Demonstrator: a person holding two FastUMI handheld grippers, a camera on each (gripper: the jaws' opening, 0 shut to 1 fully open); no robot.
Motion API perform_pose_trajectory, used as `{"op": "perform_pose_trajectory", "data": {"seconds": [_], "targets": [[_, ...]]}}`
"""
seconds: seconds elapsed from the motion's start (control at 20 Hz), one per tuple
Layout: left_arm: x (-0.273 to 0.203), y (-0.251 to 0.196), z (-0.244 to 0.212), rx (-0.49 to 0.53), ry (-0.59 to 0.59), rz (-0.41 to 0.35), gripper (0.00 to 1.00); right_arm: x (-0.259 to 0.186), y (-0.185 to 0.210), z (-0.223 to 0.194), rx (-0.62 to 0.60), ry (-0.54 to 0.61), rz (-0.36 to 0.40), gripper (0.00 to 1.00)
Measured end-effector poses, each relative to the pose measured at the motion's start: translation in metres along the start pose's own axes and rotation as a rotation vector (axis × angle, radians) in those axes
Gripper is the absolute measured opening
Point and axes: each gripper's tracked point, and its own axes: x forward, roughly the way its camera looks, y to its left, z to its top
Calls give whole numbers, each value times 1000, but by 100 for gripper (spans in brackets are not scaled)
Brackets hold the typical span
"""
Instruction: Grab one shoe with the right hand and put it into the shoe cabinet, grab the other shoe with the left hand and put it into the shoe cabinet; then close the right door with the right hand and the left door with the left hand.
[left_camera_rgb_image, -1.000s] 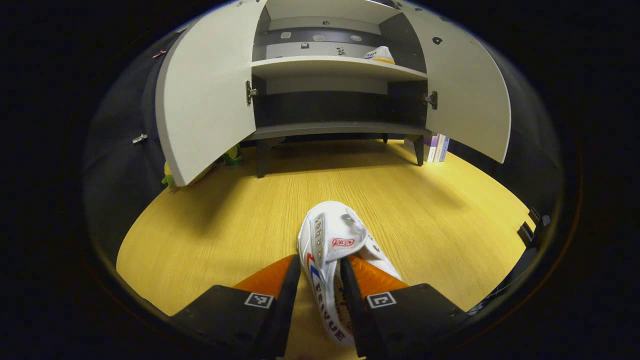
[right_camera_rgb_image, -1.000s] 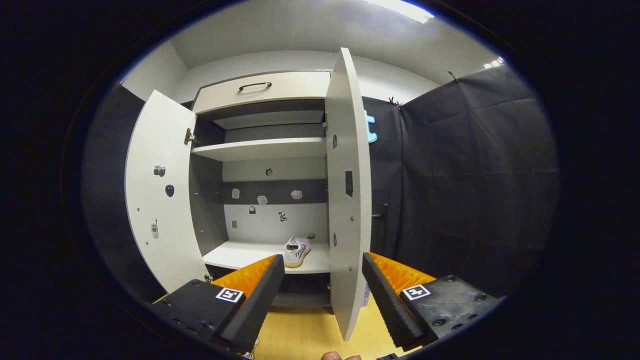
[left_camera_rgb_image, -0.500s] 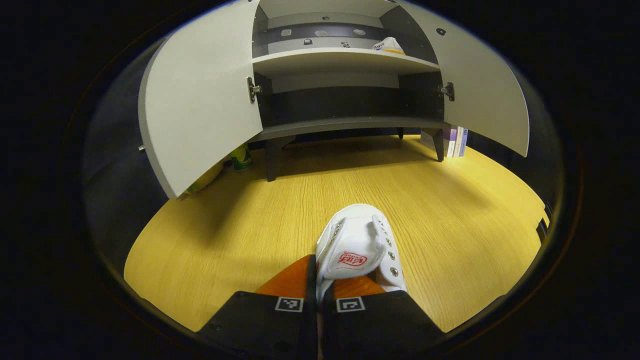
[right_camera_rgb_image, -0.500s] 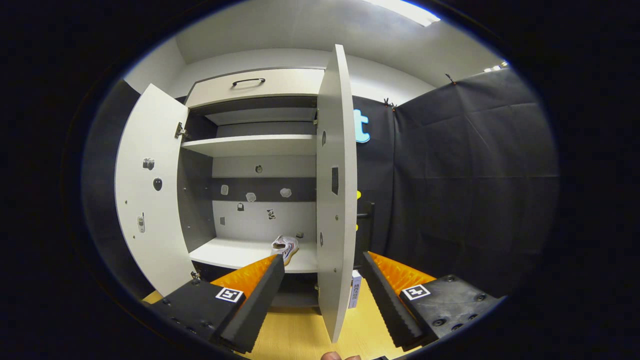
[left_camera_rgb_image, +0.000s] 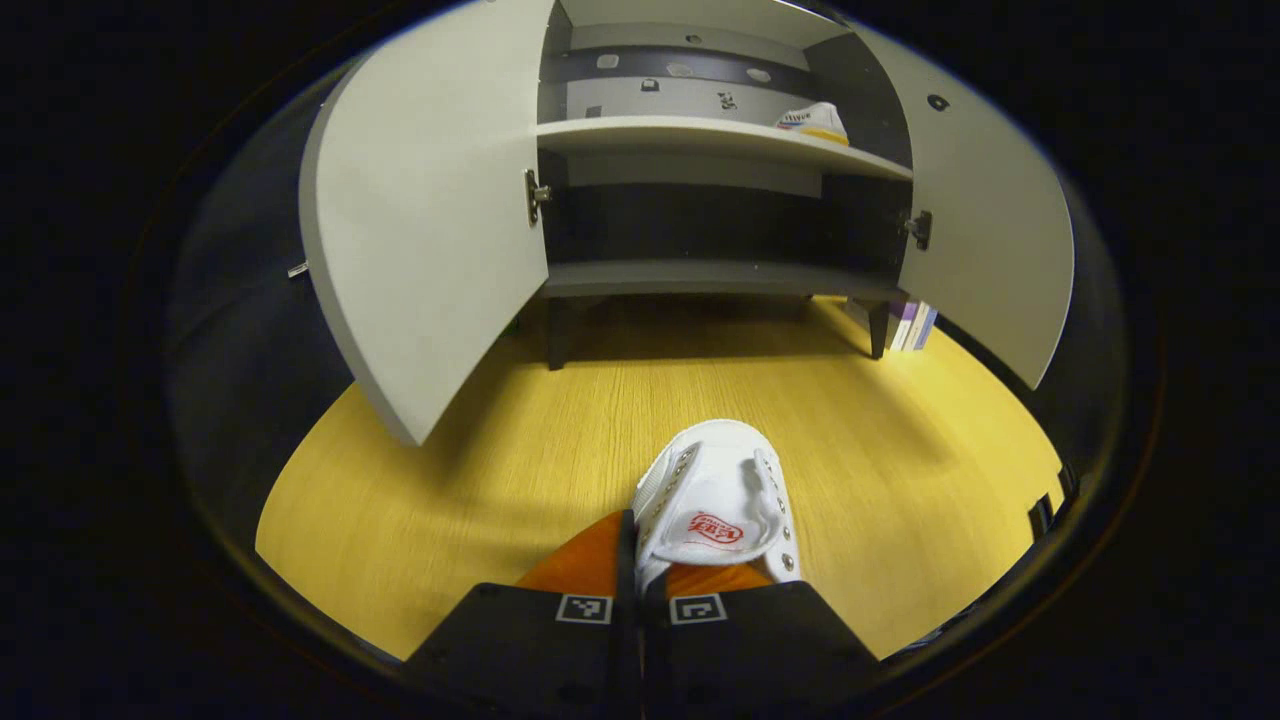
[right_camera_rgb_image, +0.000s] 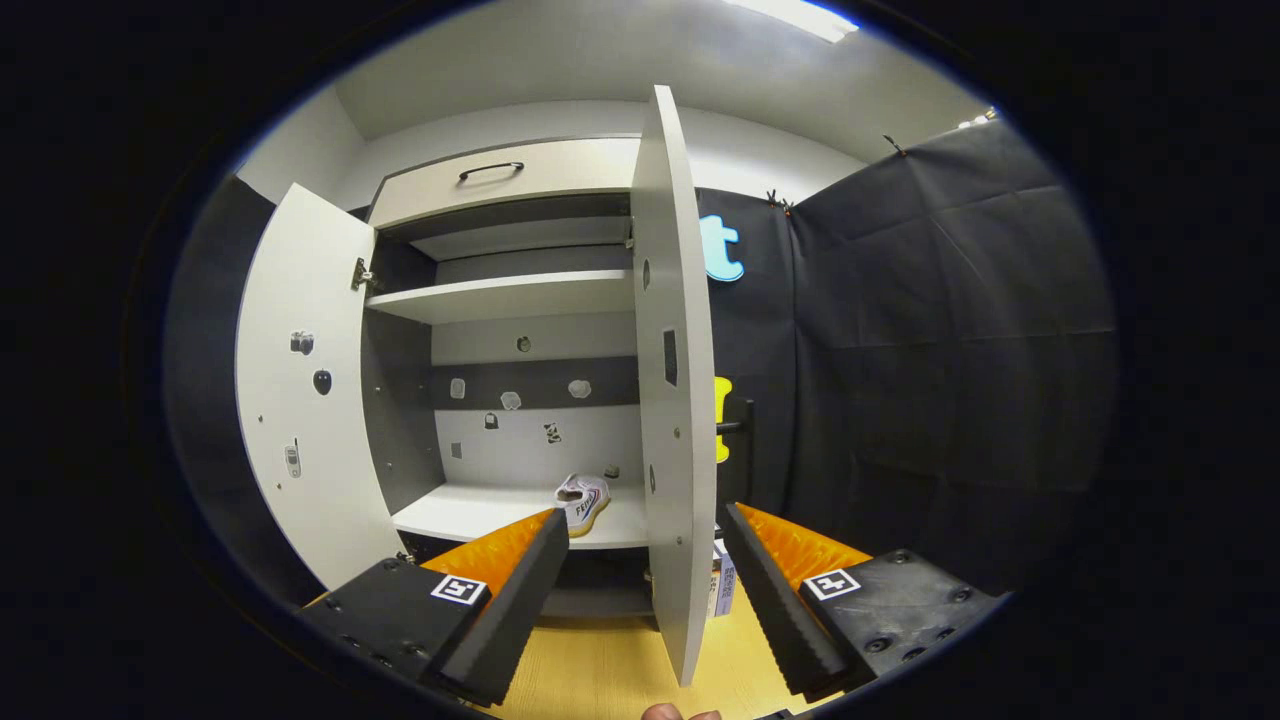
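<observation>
the left gripper (left_camera_rgb_image: 640, 580) is clenched on the heel end of a white shoe (left_camera_rgb_image: 715, 495), both fingers pressing it, the toe pointing toward the shoe cabinet (left_camera_rgb_image: 700, 150) across the yellow wood floor (left_camera_rgb_image: 480, 450). both cabinet doors stand open: the left door (left_camera_rgb_image: 430, 210) and the right door (left_camera_rgb_image: 985, 240). the second shoe (left_camera_rgb_image: 812, 120) sits on the middle shelf (left_camera_rgb_image: 650, 135), at its right end. books (left_camera_rgb_image: 912, 325) stand beside the cabinet's right leg. the right gripper (right_camera_rgb_image: 645, 590) is released, fingers spread, its right door (right_camera_rgb_image: 675, 400) edge-on just ahead; the second shoe (right_camera_rgb_image: 583, 500) rests on the shelf beyond.
</observation>
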Motion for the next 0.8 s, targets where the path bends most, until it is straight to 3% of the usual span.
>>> {"op": "perform_pose_trajectory", "data": {"seconds": [0.4, 0.8], "targets": [[-58, -12, 117, -128, -105, 70, 6, -2, -18, 10, 43, -12, 43, 99], [-67, -24, 257, -194, -210, 80, 6, -3, -41, 9, 52, -15, 64, 98]]}}
